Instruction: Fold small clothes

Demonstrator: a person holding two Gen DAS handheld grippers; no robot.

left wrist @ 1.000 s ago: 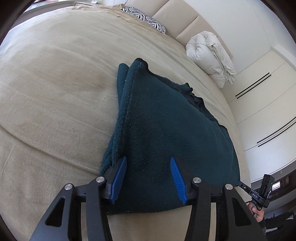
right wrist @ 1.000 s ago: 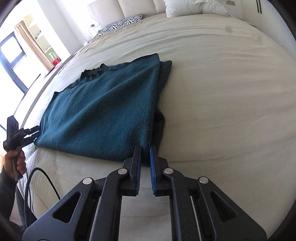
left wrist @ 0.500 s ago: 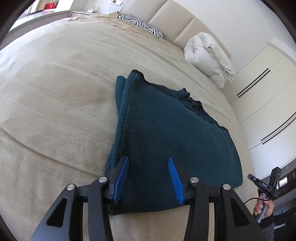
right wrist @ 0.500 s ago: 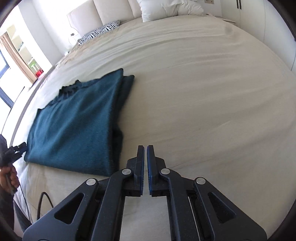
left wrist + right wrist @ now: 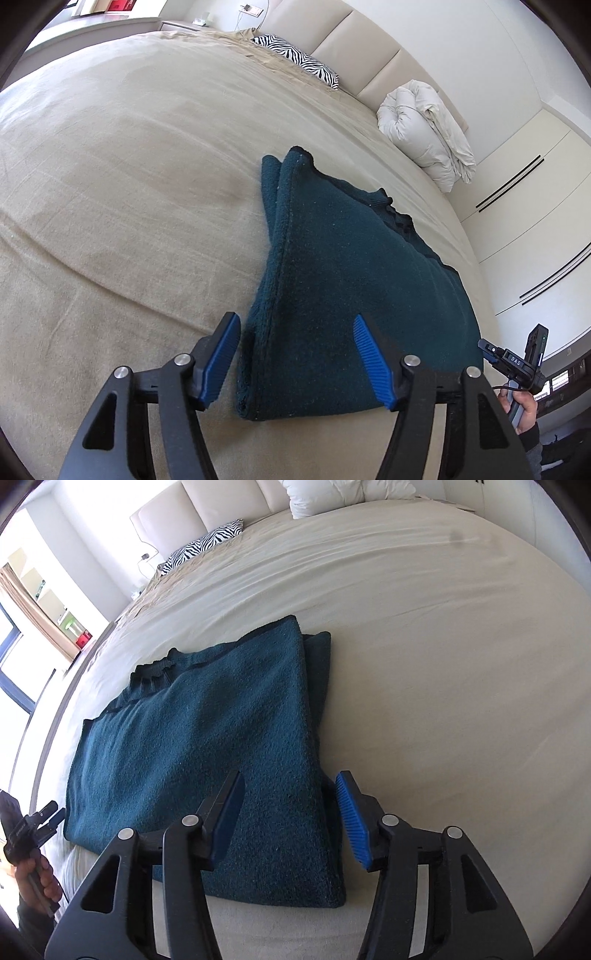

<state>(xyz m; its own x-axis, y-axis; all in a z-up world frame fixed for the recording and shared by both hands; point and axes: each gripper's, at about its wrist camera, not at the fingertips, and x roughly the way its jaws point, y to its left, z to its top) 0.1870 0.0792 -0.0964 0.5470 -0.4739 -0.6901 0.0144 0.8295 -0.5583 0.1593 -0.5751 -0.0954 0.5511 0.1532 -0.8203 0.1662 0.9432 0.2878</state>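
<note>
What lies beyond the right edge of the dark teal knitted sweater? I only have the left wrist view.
Observer: Bare cream bedsheet; the sweater has a folded layer peeking out along that edge.
Operator: Is the right hand-held gripper on the sweater?
Observer: The right hand-held gripper straddles the sweater's near right corner, jaws opening, pads not pressing.
Operator: Anything past the bed's far side?
Observer: A bright window with a tan curtain and shelves.

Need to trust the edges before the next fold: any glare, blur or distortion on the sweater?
Left wrist view: sweater sharp, evenly lit, bed bowed by fisheye. Right wrist view: window blown out, sheet bright, sweater edges still clear.
</note>
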